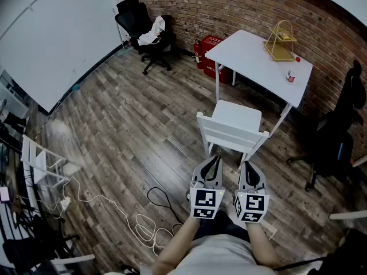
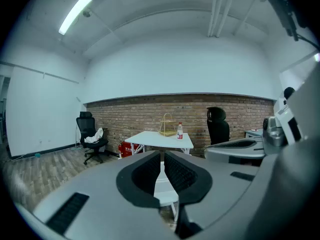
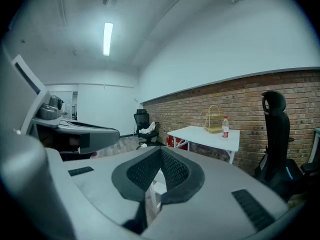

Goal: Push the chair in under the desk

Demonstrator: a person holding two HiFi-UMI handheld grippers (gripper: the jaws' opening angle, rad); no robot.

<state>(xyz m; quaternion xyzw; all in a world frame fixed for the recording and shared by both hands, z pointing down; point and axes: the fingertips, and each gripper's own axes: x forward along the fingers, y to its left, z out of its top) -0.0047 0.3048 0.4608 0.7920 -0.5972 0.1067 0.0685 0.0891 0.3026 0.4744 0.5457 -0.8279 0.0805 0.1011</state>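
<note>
A white chair stands on the wood floor, its seat facing a white desk by the brick wall, a little apart from it. My left gripper and right gripper sit side by side just behind the chair's backrest, both shut with nothing between the jaws. In the left gripper view the closed gripper points at the desk, with a strip of the chair below the tips. In the right gripper view the closed gripper covers most of the chair; the desk lies beyond.
On the desk stand a yellow wire basket and a small bottle. A red box sits under its far end. Black office chairs stand at the back left and right. Cables trail on the floor at my left.
</note>
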